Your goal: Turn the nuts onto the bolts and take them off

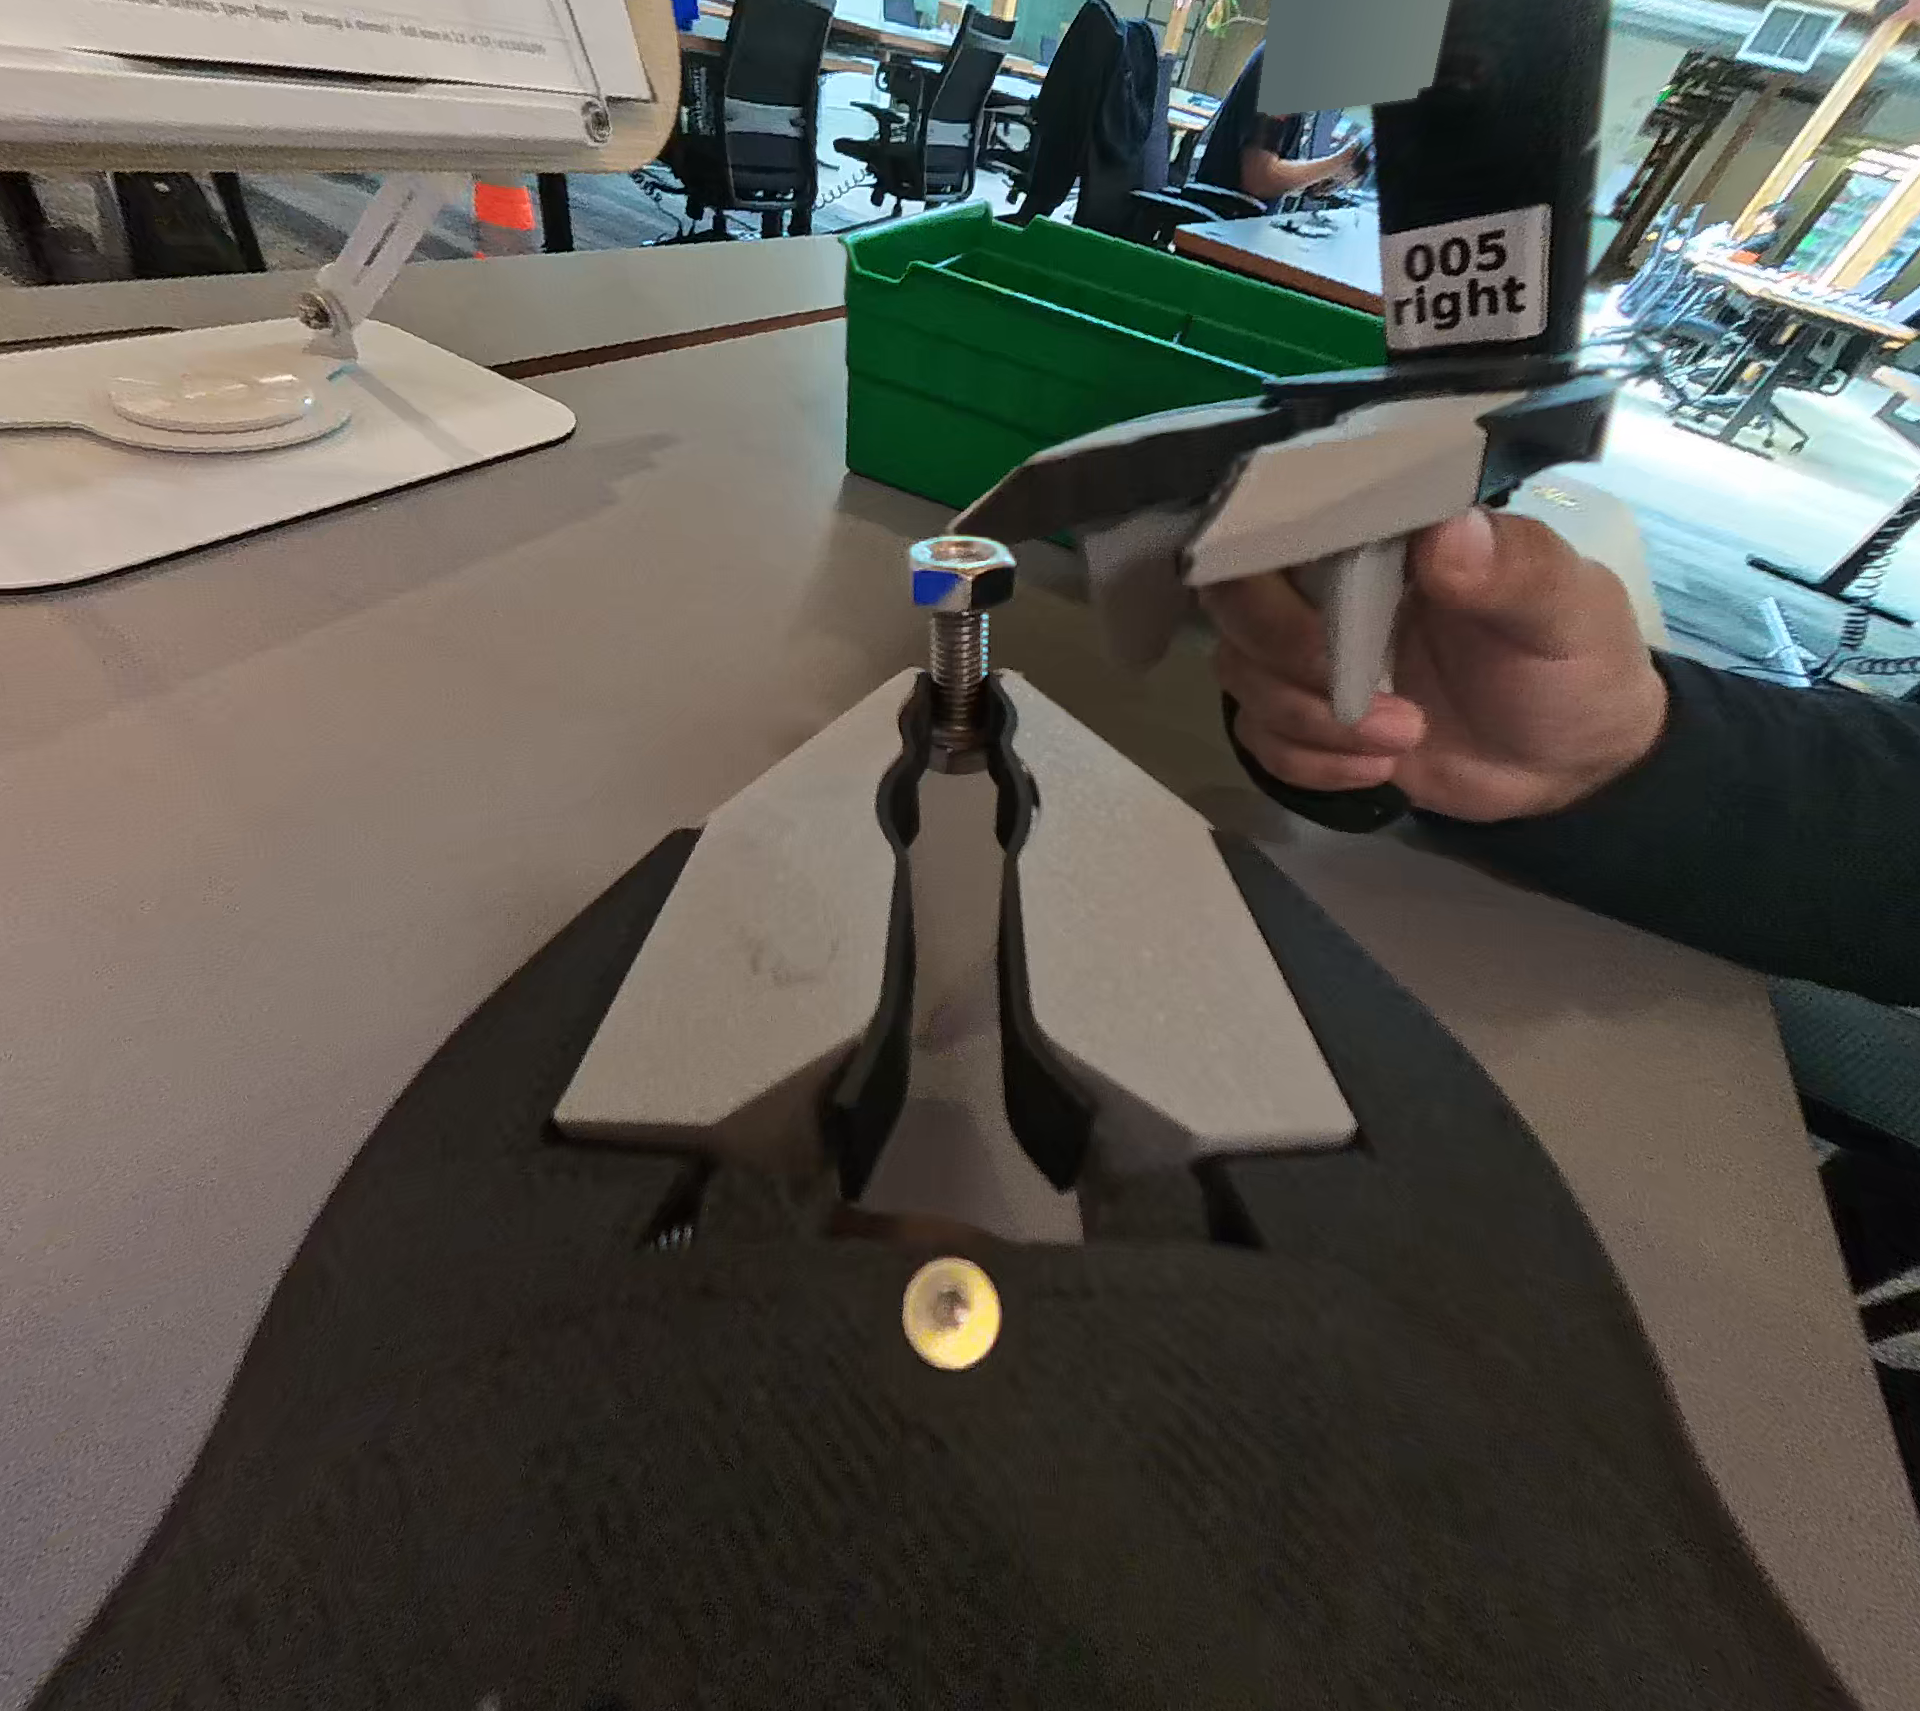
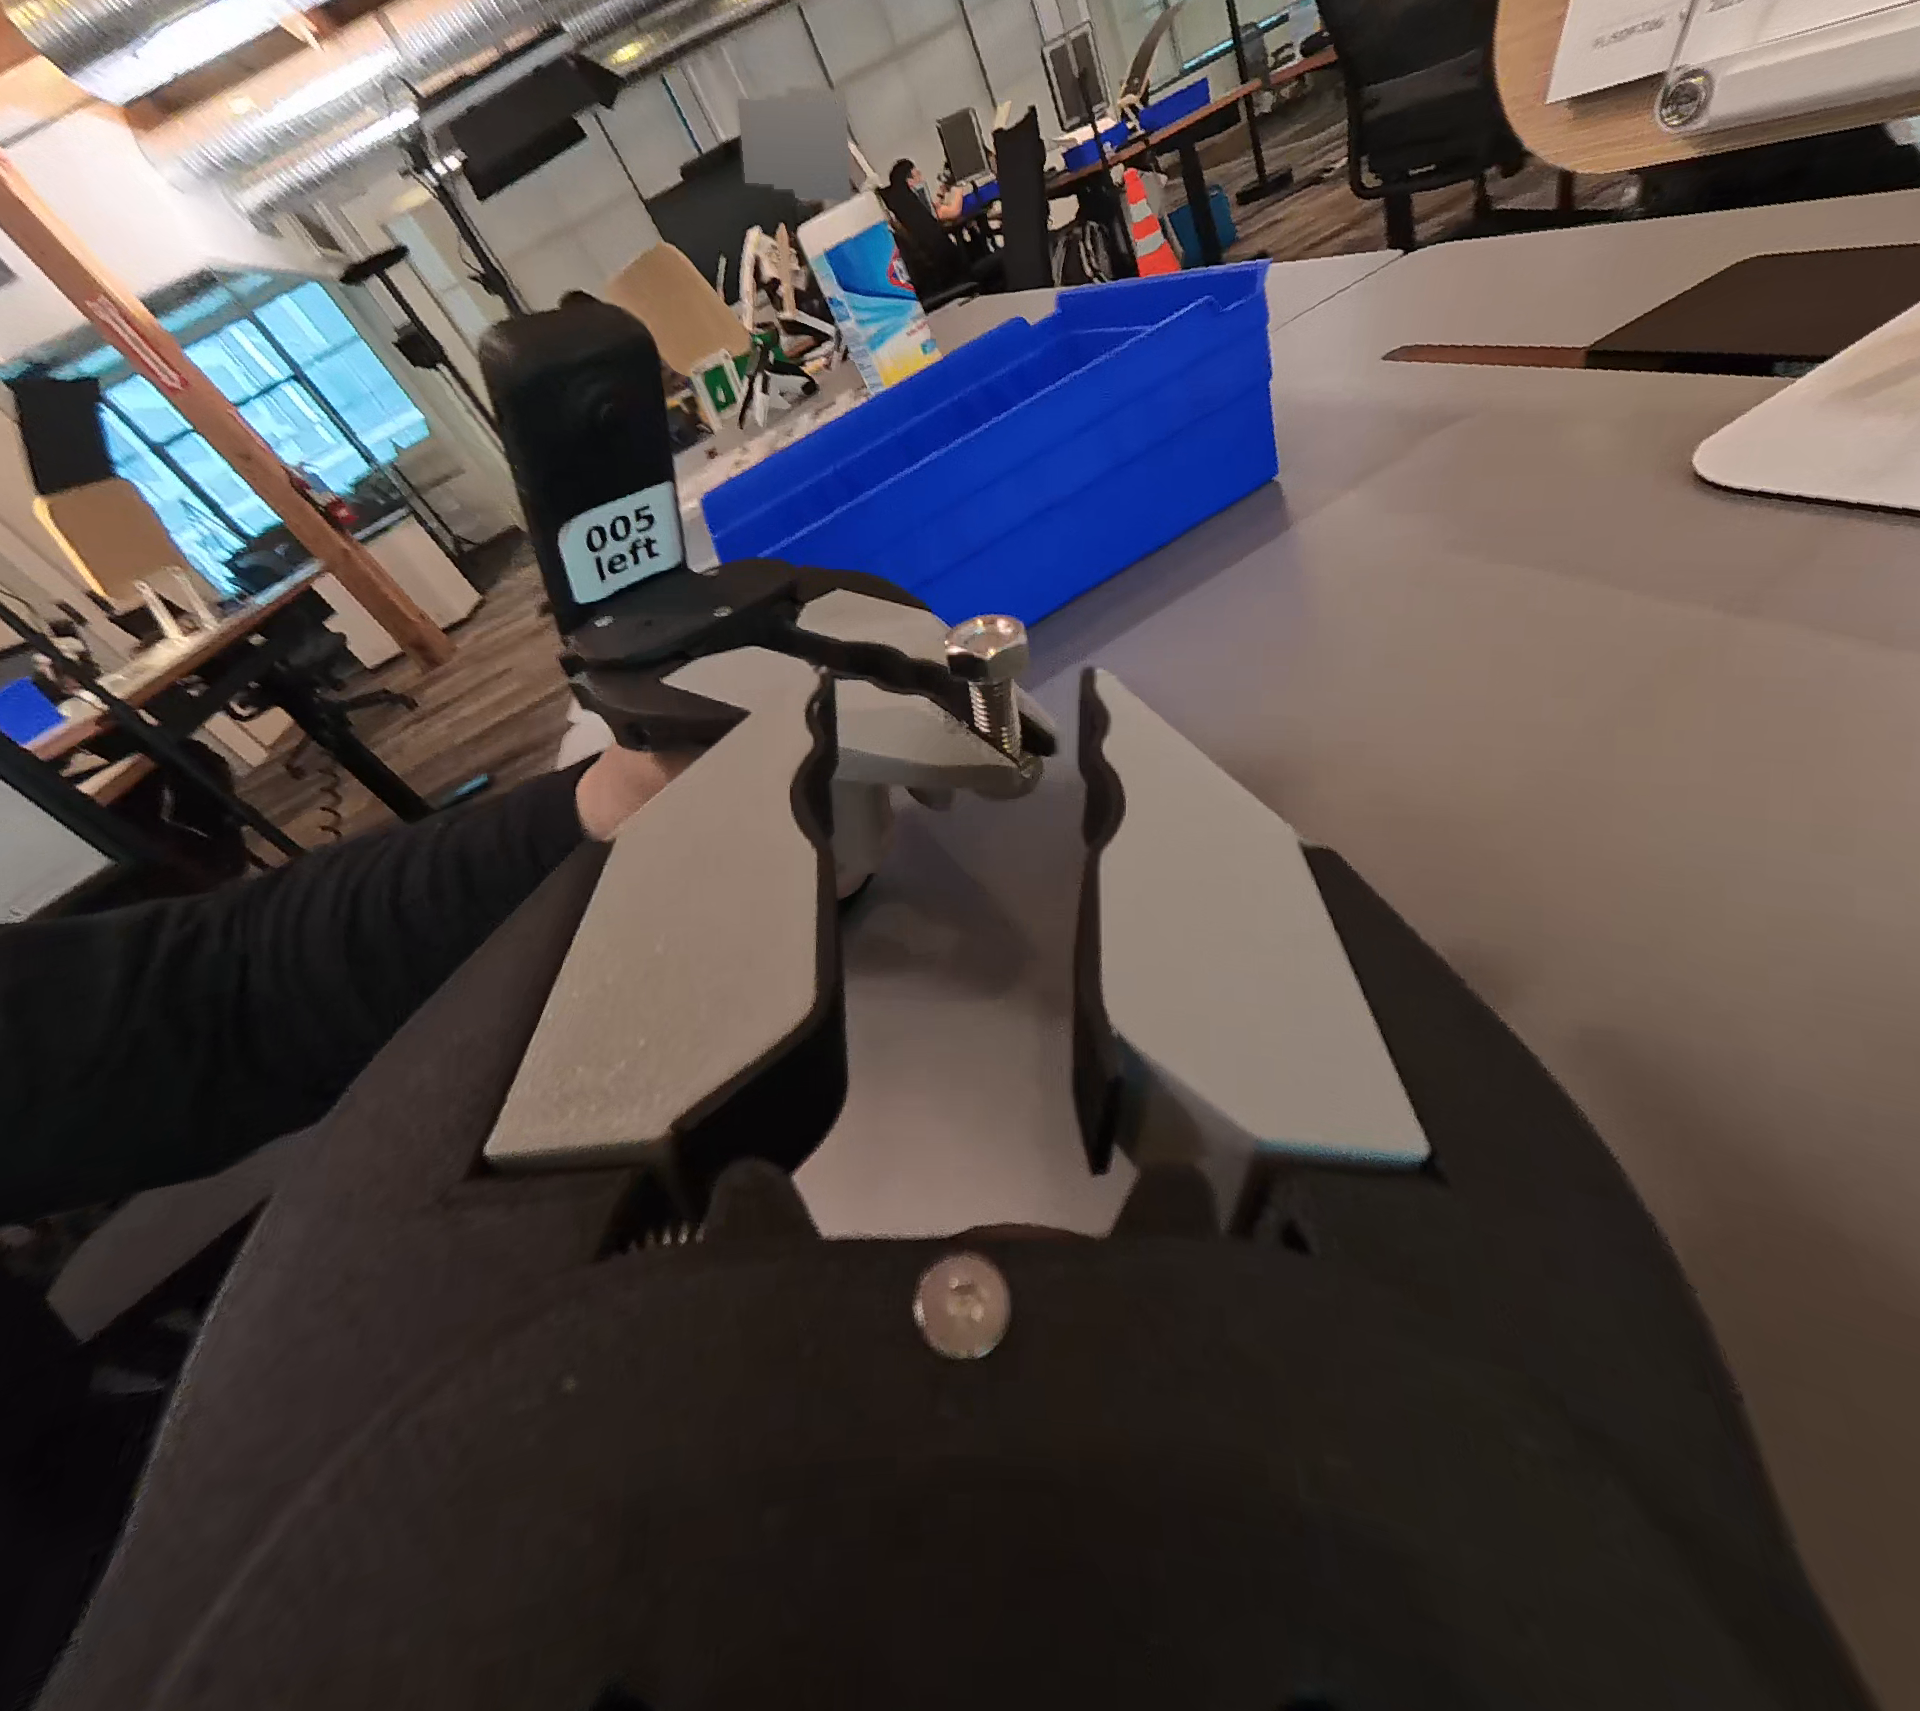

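Left wrist view is showing the left tongs (image 1: 956, 726) closing nearly all the way on the lower end of a silver threaded steel bolt (image 1: 954, 662), keeping it upright above the grey surface (image 1: 312, 778). A shiny silver hexagonal nut (image 1: 961, 579) is sitting at the very top of that shank, only just engaged on the last threads as far as I can judge. The bolt's long axis is running vertically, so any turning has to happen around that upright line.

The right tongs (image 1: 997, 518) are hovering just to the right of the nut, their tips level with its top face and almost touching its right edge. In the right wrist view the right tongs (image 2: 956, 726) are standing wide open and holding nothing, and the bolt (image 2: 995, 693) is lying just beyond the gap between the fingers, slightly right of centre. From here the nut is reading as a hexagonal cap on the bolt's top.

The right hand (image 1: 1455, 685) is the nearer one for the nut, so the coming move probably calls for sliding the open fingers forward around the hexagon and closing on two flats.

A green plastic bin (image 1: 1039, 352) is standing far right on the surface; a blue plastic bin (image 2: 1039, 435) is standing far behind the bolt.
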The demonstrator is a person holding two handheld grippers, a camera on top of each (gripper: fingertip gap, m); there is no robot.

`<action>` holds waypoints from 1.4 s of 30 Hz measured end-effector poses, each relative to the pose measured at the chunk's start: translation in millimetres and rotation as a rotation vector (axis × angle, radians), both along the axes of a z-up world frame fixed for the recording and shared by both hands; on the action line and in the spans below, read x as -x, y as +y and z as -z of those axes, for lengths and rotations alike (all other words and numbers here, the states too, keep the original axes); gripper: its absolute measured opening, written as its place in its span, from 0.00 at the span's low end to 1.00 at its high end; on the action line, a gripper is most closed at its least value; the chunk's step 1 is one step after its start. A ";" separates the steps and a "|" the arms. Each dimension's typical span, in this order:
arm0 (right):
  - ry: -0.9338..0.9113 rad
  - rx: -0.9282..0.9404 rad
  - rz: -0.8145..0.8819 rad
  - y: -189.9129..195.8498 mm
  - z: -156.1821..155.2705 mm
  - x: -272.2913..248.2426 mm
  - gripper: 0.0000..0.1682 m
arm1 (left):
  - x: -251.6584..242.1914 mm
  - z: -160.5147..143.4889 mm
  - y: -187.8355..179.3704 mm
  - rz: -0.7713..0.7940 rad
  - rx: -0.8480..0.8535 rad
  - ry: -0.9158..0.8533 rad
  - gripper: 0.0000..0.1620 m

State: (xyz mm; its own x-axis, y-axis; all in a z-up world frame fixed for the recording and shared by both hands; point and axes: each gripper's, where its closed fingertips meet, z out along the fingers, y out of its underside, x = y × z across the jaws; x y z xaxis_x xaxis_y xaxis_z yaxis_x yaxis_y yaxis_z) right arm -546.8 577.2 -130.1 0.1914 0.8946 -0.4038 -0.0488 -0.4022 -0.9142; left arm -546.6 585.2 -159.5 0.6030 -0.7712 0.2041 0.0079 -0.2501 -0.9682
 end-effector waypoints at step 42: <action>-0.040 -0.134 0.016 -11.7 -1.6 11.0 0.25 | -17.1 0.3 -13.4 0.070 -0.058 0.049 0.04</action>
